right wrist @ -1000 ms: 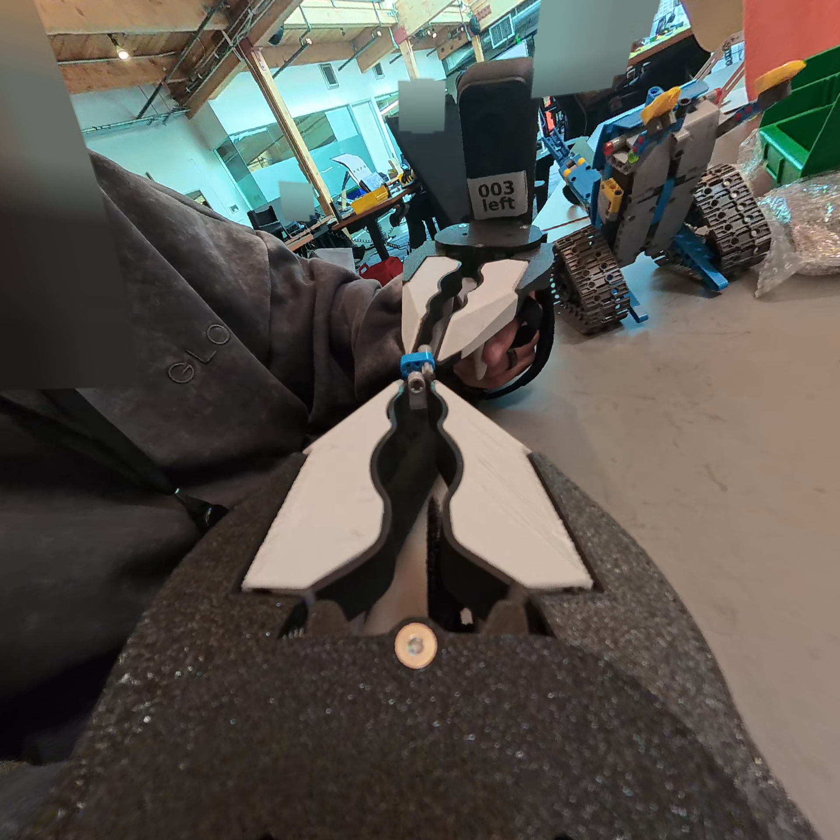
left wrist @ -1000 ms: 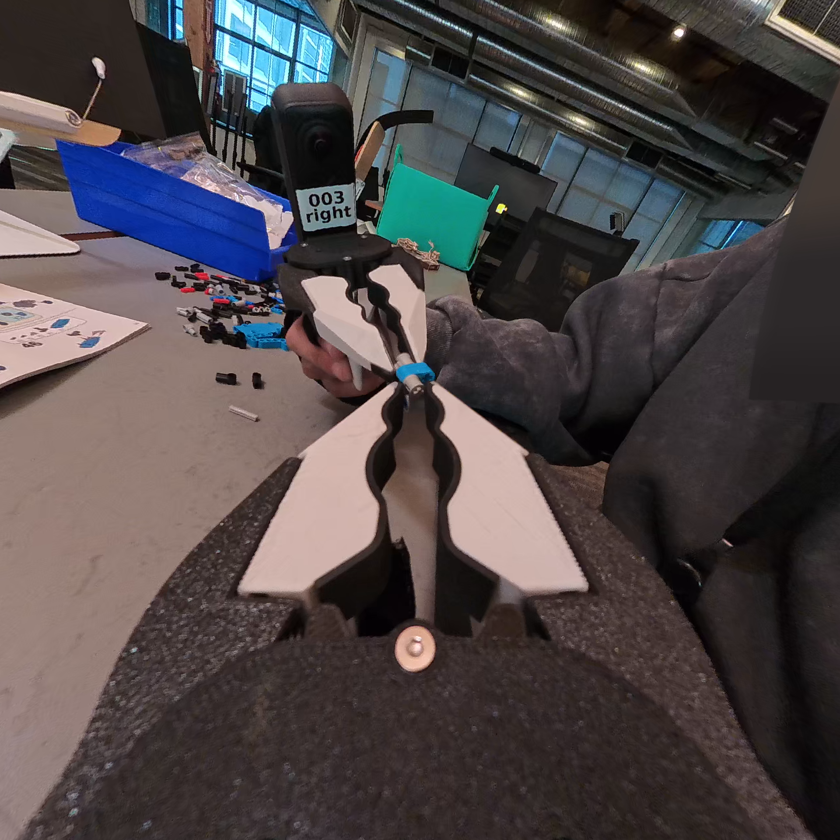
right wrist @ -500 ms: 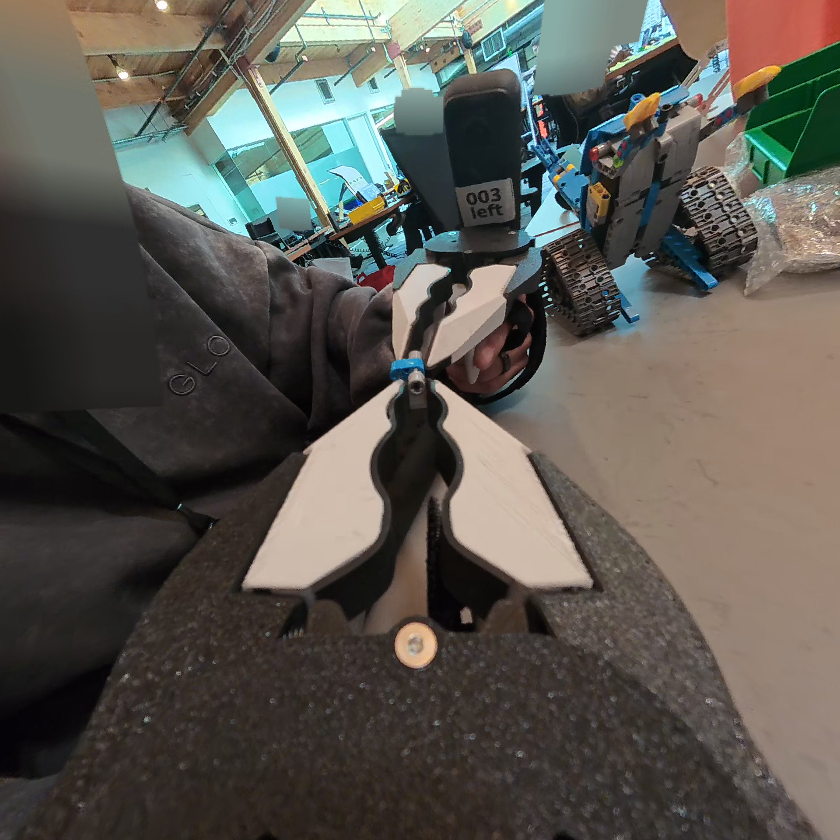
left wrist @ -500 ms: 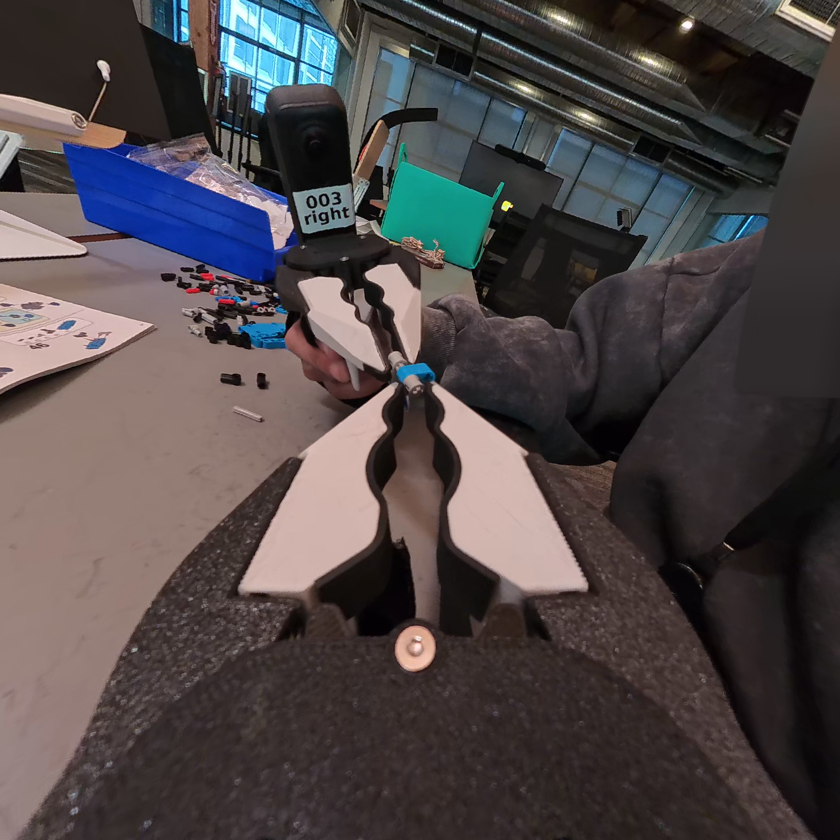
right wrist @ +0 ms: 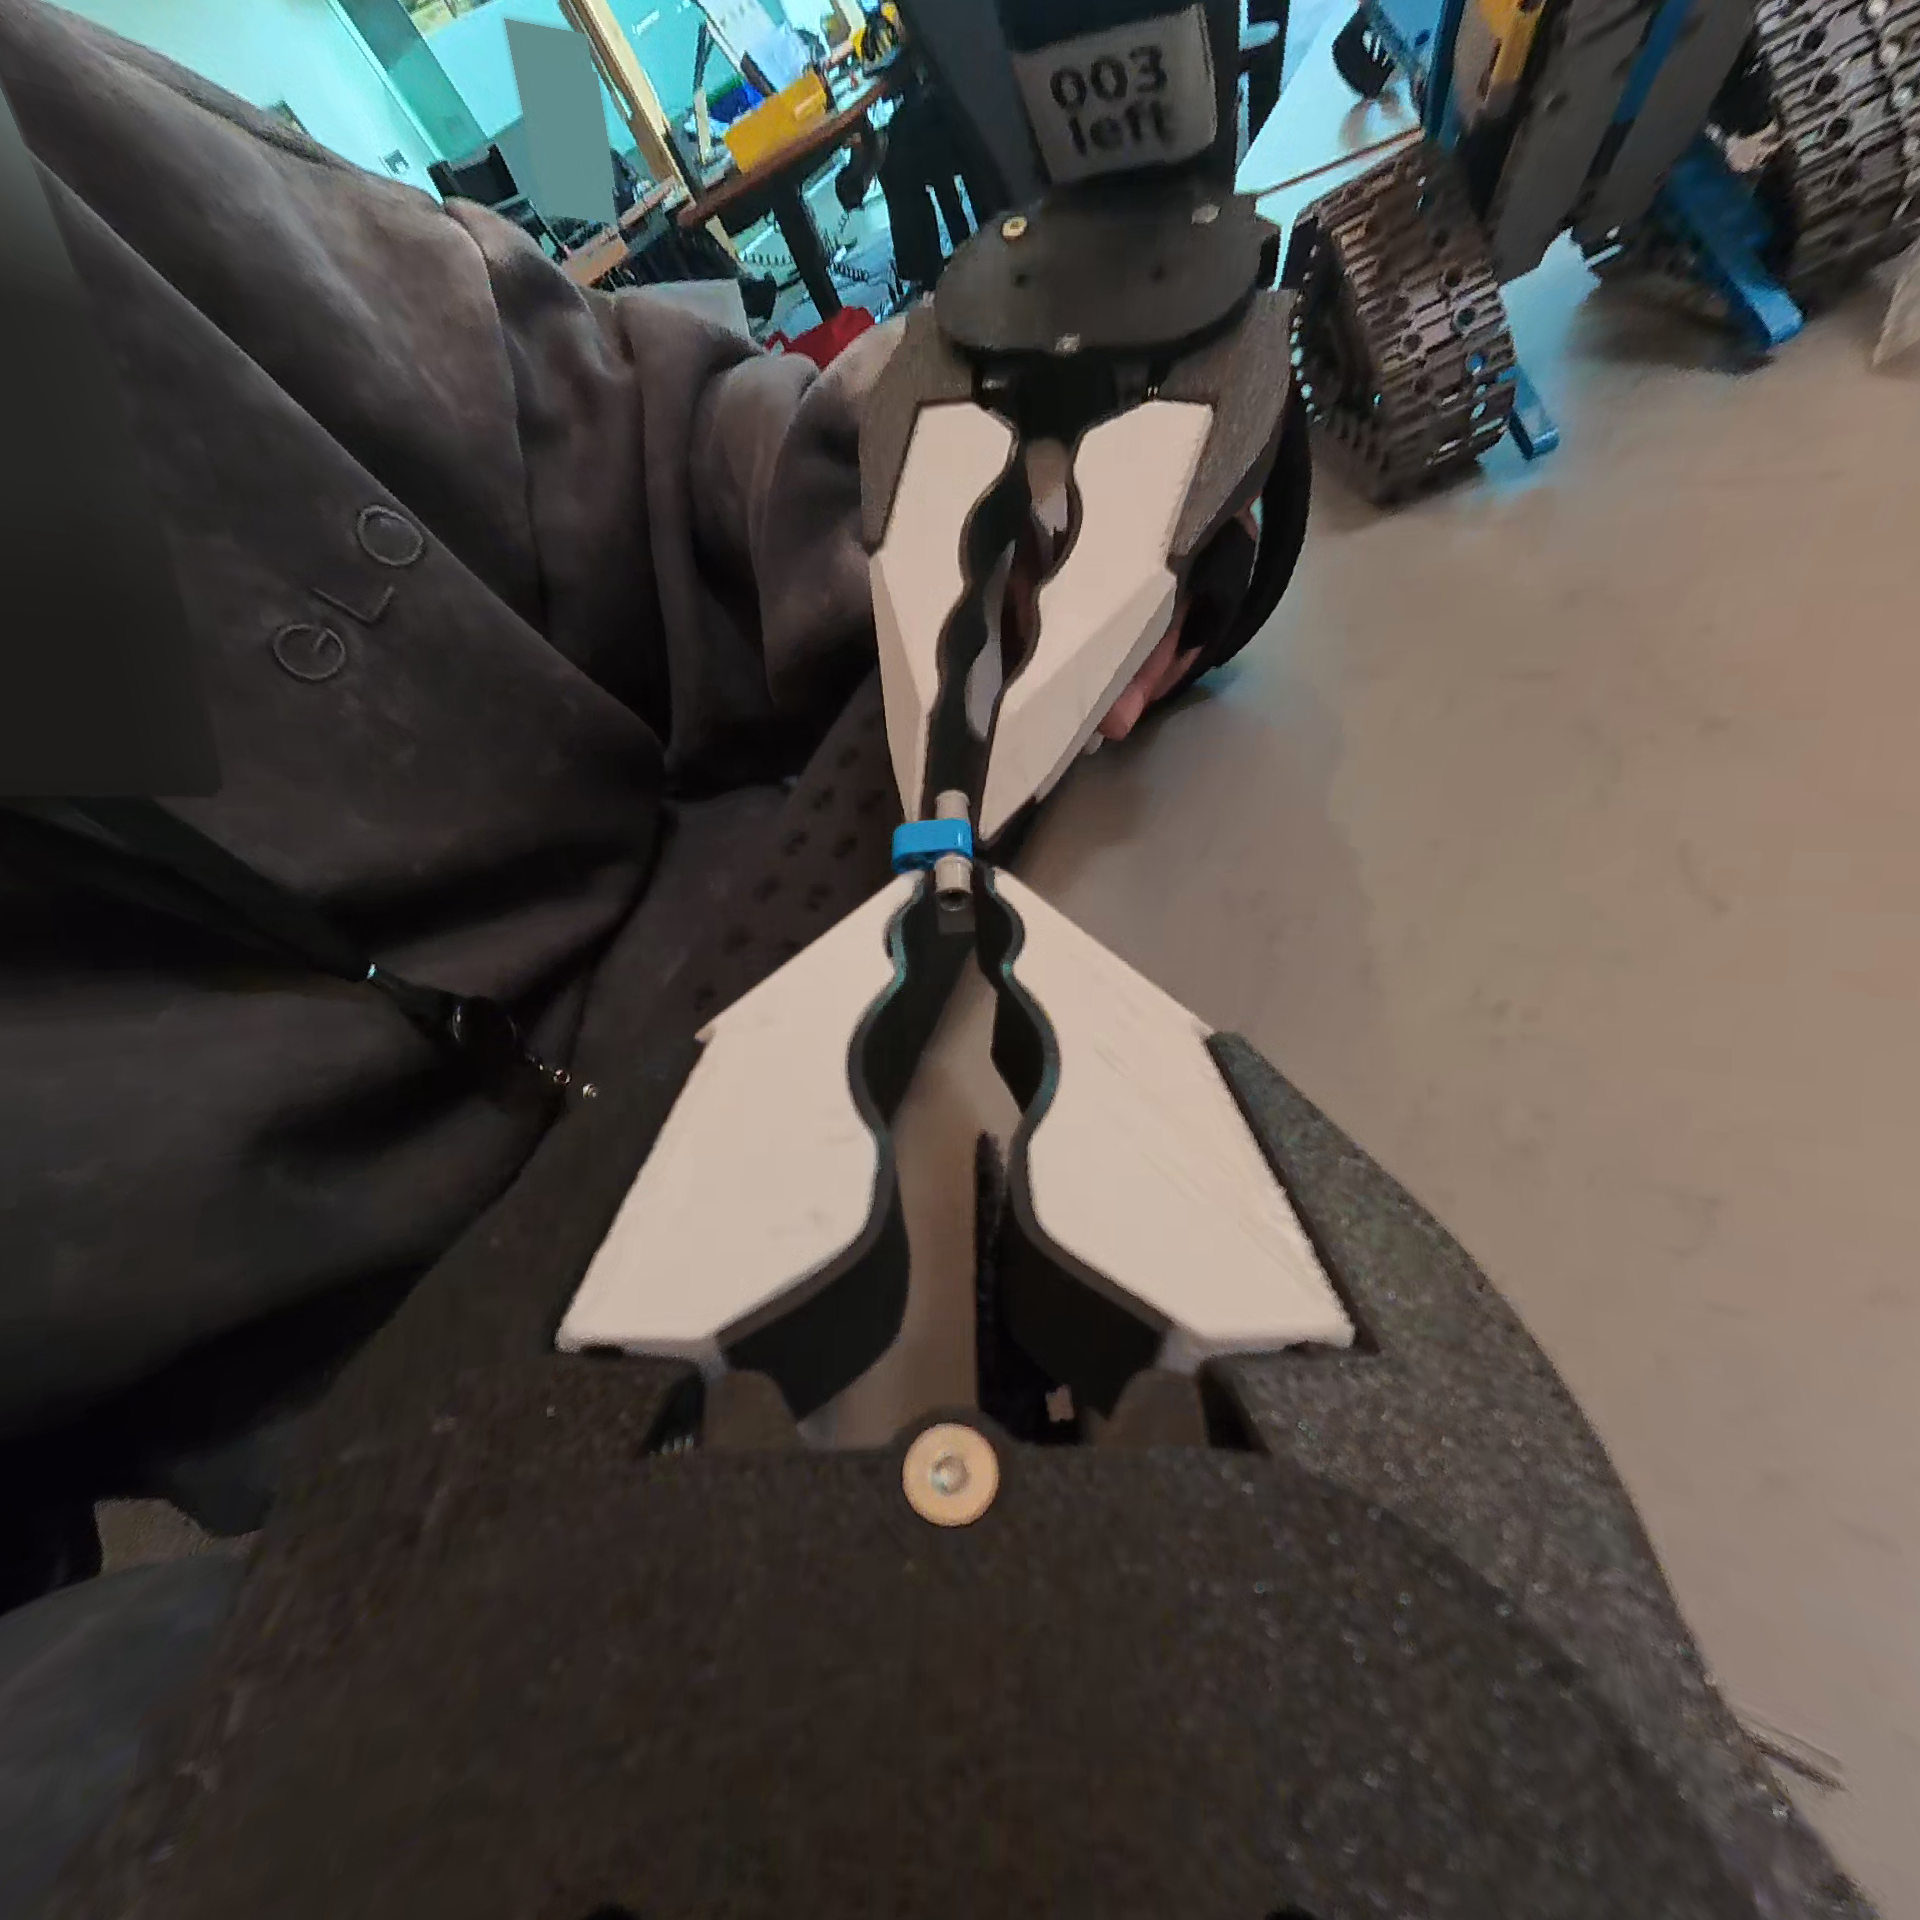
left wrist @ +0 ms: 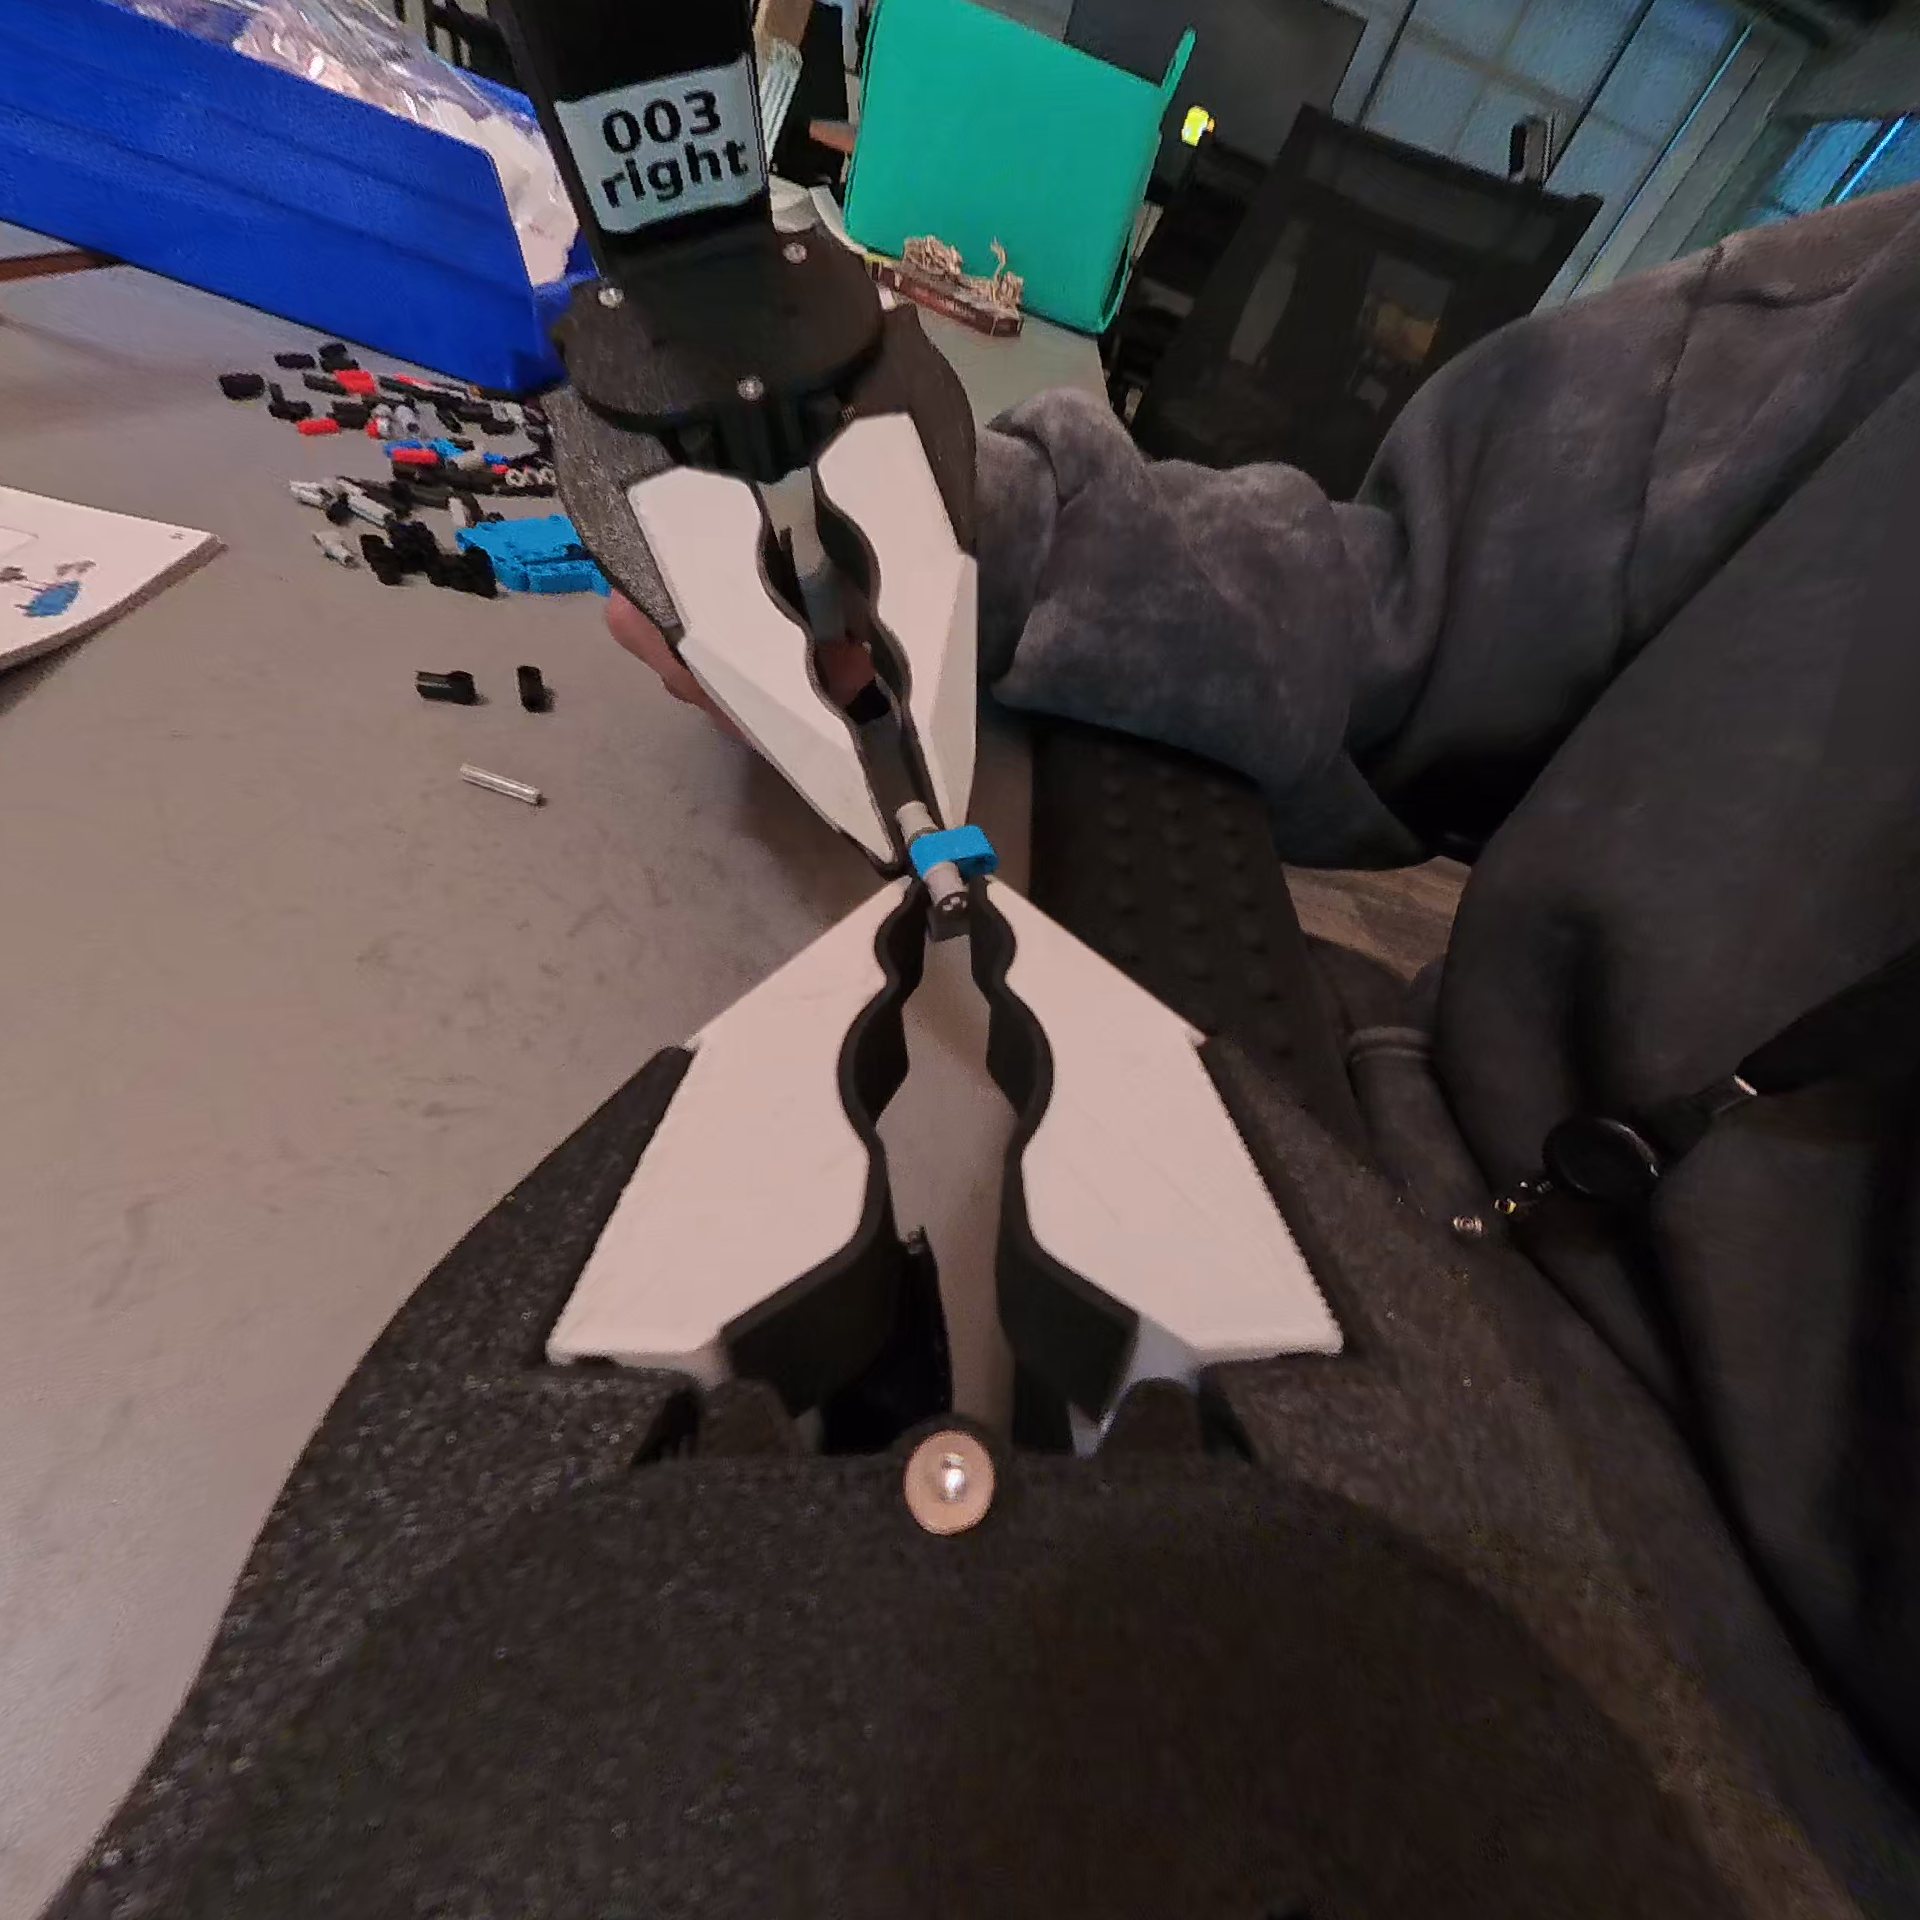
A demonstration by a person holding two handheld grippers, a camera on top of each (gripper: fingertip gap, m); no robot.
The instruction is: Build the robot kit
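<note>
A short grey pin (left wrist: 948,902) runs through a small blue connector (left wrist: 951,850). My left gripper (left wrist: 948,914) is shut on the pin's near end. My right gripper (left wrist: 914,826) meets it tip to tip and is shut on the far end. In the right wrist view the same pin (right wrist: 951,883) and blue connector (right wrist: 928,844) sit between my right gripper (right wrist: 951,904) and my left gripper (right wrist: 951,805). Both are held just above the grey table (left wrist: 260,987), in front of a person's dark sleeve (left wrist: 1195,582).
Several small black, red and blue pieces (left wrist: 416,488) lie by a blue bin (left wrist: 260,197). A loose grey rod (left wrist: 502,784) and a printed booklet (left wrist: 83,571) lie to the left. A tracked brick-built vehicle (right wrist: 1455,312) stands on the table at the far right. The grippers are tip to tip, or close to it. From either gripper's tips it is about 25 cm to the tracked brick-built vehicle (right wrist: 1455,312).
Both grippers stay shut on the pin. Each view shows the other gripper larger and reaching higher in the frame, so the two have drawn closer and tilted; the pin is in the same spot.
</note>
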